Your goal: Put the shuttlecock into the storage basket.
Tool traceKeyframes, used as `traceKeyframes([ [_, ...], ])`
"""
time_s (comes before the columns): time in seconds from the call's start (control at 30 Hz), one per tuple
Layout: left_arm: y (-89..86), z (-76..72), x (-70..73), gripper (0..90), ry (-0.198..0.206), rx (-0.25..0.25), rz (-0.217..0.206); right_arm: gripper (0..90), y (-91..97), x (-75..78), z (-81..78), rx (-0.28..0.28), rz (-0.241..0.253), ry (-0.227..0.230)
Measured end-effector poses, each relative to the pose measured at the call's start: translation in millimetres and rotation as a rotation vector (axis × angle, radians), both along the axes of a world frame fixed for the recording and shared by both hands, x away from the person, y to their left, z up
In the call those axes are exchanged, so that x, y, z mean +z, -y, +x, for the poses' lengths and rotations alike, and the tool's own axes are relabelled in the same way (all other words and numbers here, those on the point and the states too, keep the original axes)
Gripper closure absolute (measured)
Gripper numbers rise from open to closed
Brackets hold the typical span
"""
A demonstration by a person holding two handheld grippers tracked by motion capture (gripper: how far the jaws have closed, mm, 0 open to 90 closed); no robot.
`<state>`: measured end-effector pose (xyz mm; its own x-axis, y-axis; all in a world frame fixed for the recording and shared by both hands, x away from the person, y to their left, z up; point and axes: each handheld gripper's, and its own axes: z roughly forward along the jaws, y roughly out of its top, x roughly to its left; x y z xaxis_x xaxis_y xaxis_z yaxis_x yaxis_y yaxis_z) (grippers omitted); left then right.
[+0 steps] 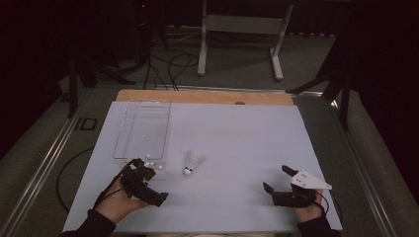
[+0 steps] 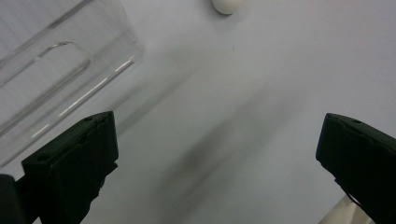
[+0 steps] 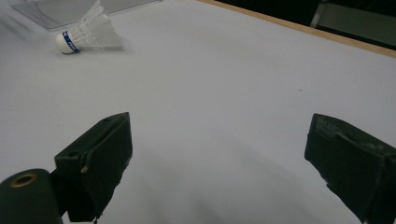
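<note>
- On the pale table top (image 1: 237, 148), a white shuttlecock (image 1: 191, 162) lay on its side near the middle, cork end toward the person and feathers pointing away.
- Just to its left stood a clear plastic tray (image 1: 143, 129), long side running away from the person; it looked empty, though small glints at its near end were too faint to read.
- The left gripper (image 1: 148, 185) rested low by the tray's near corner, jaws spread wide with nothing between them; its own view showed the tray wall (image 2: 60, 74) close at one side and the shuttlecock's cork (image 2: 224, 5) just ahead.
- The right gripper (image 1: 279, 180) sat well apart at the near right, jaws likewise gaping and empty, aimed across bare surface toward the shuttlecock (image 3: 86, 35).
- I judged both tools parked at the near edge, ready to start.
- Open room lay all round the shuttlecock except on the tray side; the wooden far edge (image 1: 202, 96) was well clear.
</note>
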<state>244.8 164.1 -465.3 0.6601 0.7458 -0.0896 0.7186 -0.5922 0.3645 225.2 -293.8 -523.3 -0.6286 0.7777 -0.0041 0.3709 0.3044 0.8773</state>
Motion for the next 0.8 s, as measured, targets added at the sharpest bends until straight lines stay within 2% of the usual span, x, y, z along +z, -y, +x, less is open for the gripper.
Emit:
traceKeyframes([
  [0.13,5.3,3.6,-1.1,0.0,-0.037,-0.006,0.014,7.8,0.1,-0.1,0.1,-0.004,-0.002,0.0],
  [0.23,14.0,9.3,-0.5,0.0,-0.09,-0.029,0.022,7.8,-0.3,-0.9,0.8,-0.002,-0.004,0.0],
  [0.27,14.0,9.3,-0.5,0.0,-0.09,-0.029,0.022,7.8,-0.4,-0.9,0.7,-0.002,-0.005,0.0],
  [0.37,21.6,16.4,-0.1,0.0,-0.134,-0.036,0.019,7.8,-0.2,-0.4,0.5,-0.003,-0.007,0.002],
  [0.57,33.5,25.5,-0.5,0.0,-0.162,-0.043,0.039,7.8,-0.3,-0.8,0.7,-0.002,-0.006,-0.001],
  [0.8,48.8,31.3,-1.3,0.0,-0.184,-0.035,0.014,7.8,-0.7,-1.1,0.8,-0.001,-0.009,-0.005],
])
